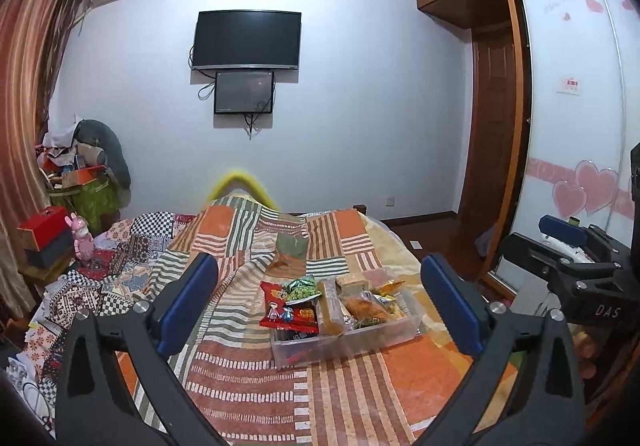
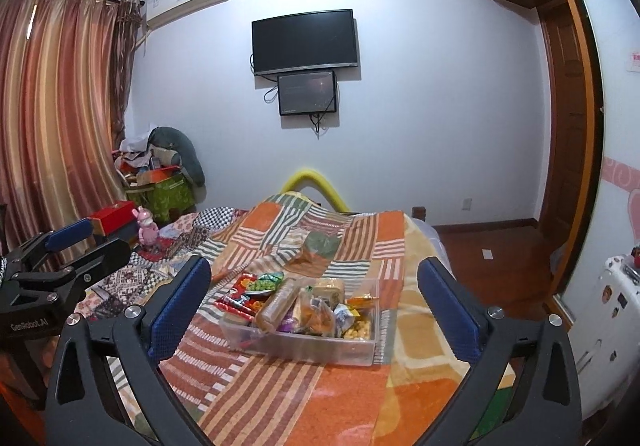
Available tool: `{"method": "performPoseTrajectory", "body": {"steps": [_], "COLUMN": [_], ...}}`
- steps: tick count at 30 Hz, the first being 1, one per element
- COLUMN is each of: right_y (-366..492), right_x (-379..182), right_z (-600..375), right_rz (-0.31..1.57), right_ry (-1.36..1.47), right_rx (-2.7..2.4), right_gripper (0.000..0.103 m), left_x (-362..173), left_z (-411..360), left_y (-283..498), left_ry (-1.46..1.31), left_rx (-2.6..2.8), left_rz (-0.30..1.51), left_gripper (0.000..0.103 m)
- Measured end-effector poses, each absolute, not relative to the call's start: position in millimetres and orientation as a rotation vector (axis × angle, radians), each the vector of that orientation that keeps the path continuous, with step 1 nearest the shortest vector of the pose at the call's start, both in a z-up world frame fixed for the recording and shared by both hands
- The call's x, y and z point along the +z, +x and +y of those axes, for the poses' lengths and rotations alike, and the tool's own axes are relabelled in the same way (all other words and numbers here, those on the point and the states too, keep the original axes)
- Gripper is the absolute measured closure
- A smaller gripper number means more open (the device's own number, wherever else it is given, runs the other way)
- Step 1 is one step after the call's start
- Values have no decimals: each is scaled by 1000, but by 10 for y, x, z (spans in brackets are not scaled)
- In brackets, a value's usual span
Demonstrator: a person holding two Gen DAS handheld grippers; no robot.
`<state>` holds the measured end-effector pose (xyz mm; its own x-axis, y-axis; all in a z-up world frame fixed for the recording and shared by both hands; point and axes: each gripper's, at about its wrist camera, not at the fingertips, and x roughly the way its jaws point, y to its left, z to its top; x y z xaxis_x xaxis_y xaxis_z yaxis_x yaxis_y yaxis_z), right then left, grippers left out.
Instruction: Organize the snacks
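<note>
**Both grippers spread wide, nothing held, above one snack-filled bin on the bed**

One clear plastic bin (image 1: 360, 338) sits on the patchwork quilt (image 1: 248, 378); everything below is placed relative to that bin.

Inside or on the bin, countable packs:
- 1 red snack pack (image 1: 286, 312) with cartoon figures, draped over the bin's left rim, partly hanging out.
- 1 green pea pack (image 1: 303, 290) just behind the red one, at the bin's far-left corner.
- 1 long brown biscuit sleeve (image 1: 330, 308) lying lengthwise down the middle of the bin.
- 1 tan bread-like pack (image 2: 329, 289) at the far side.
- Right half holds a jumble of small wrapped snacks (image 1: 374, 308); exact count cannot be told.

Left gripper (image 1: 320, 310): jaws spread wide apart, holding nothing, its two blue pads either side of the bin in its own view, hovering above and nearer than the bin. Right gripper (image 2: 314, 310): likewise released, jaws wide, nothing between them, also above and nearer than the bin. Each gripper shows at the edge of the other's view.

Beyond the bin: 1 olive-green item (image 1: 294, 246) lies loose on the quilt. On the wall behind, 1 TV (image 1: 247, 39) with 1 smaller screen (image 1: 244, 93) right under it. Far left of the bin, 1 pink bunny toy (image 1: 82, 240) and 1 red box (image 1: 42, 226).
</note>
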<state>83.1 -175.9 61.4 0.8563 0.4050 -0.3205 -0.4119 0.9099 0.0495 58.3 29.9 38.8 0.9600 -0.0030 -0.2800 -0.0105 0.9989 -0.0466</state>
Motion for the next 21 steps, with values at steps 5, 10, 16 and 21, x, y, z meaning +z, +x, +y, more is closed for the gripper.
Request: {"method": "performPoseTrajectory", "body": {"steps": [5, 10, 16, 21], "right_y": [787, 766, 773, 779], "right_x": [579, 582, 576, 586], "right_z": [-1794, -1791, -1807, -1826], "right_rz": [335, 332, 336, 339], "right_ry": [-24, -26, -12, 0], "right_rx": [431, 431, 427, 421], "right_gripper": [0, 0, 0, 0], "left_x": [354, 352, 352, 350], "left_z": [327, 330, 321, 296], "left_y": [594, 597, 613, 614], "left_ry": [-59, -62, -56, -51], "left_rx": [7, 11, 5, 2], "left_rz": [294, 294, 297, 295], "left_gripper": [0, 0, 0, 0]}}
